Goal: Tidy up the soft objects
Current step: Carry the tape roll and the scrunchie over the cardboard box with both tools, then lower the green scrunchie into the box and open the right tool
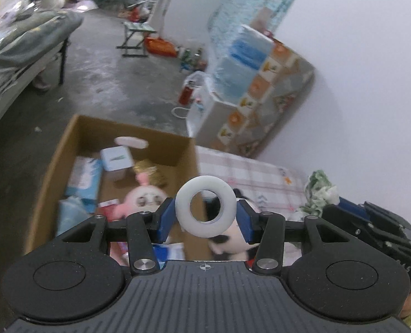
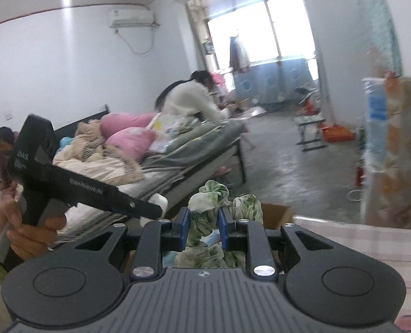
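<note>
Your left tongs (image 1: 205,216) are pinching a white ring (image 1: 205,206) by its outer rim, one blue pad on each side, so the ring stands upright and you can see straight through its hole. It hangs above the near right corner of the open cardboard box (image 1: 53,172), over the box's right wall where that wall meets the checked cloth (image 1: 250,172).

Inside the box lie a pink plush toy (image 1: 143,198) with a round white face, a gold crinkly thing (image 1: 150,173) behind it, a small white tub (image 1: 116,159) toward the far wall, and blue-and-white packets (image 1: 85,177) along the left side. Just right of the box wall, on the checked cloth, a black-and-white plush (image 1: 227,238) sits under the ring; it is partly hidden by the tongs, so which toy it is you cannot tell.

Your right tongs (image 2: 204,229) are pressed onto a bunched green-and-white cloth (image 2: 211,194), which bulges up between and above the pads. In the left wrist view the same cloth (image 1: 320,191) shows at the right edge of the checked cloth, with the right tongs (image 1: 372,227) just beside it.

In the right wrist view your left hand (image 2: 33,230) grips the black handle of the other tool. Beyond it a bed (image 2: 177,152) with pink pillows (image 2: 130,138) runs along the wall.
</note>
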The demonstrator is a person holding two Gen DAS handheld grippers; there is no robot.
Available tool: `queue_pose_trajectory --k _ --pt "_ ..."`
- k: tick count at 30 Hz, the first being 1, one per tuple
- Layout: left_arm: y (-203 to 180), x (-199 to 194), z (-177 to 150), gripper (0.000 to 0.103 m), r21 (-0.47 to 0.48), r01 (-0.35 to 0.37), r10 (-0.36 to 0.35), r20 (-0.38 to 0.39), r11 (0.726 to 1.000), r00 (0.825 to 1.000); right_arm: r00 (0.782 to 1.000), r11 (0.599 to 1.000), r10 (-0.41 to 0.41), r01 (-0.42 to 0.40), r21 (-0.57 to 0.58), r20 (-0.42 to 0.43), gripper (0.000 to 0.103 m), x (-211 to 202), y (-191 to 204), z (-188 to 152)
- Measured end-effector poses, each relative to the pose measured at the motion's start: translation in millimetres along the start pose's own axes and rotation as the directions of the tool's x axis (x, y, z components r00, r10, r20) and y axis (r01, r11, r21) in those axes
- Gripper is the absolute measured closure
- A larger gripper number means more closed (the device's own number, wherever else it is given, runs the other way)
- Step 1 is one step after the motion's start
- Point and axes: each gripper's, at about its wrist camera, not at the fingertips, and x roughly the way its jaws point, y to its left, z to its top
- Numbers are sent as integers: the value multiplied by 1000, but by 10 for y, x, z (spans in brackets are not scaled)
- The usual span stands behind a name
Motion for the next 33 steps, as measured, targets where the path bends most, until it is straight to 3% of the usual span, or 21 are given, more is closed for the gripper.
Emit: queue_pose_trajectory --k 4,9,14,17,20,26,29,33 --pt "376 115 8 56 -52 -24 23 -17 998 1000 998 998 49 -47 30 -44 103 453 73 43" --pt "854 424 34 56 -110 -54 49 -52 992 997 991 997 50 -42 64 -124 103 1127 42 71" --pt "1181 791 13 56 -130 -81 68 -98 988 993 976 997 7 9 74 -219 103 1785 -207 55" --pt "1340 974 -25 56 -140 -98 78 -138 985 987 952 997 -54 66 29 -300 103 2201 -348 -6" --pt "1497 1106 -45 56 -154 -106 81 -161 982 984 912 989 -145 132 -59 -384 103 2613 -481 -105" --pt "1651 1262 -55 56 -166 -109 76 -195 980 978 791 949 -295 175 -263 -536 103 3328 -564 -377" --pt "1695 1294 -70 56 -168 -109 74 -204 980 976 714 911 -373 161 -379 -593 103 3556 -546 -538" --pt "1737 1323 -64 56 -170 -108 72 -204 979 976 637 839 -479 130 -528 -605 103 3740 -466 -706"
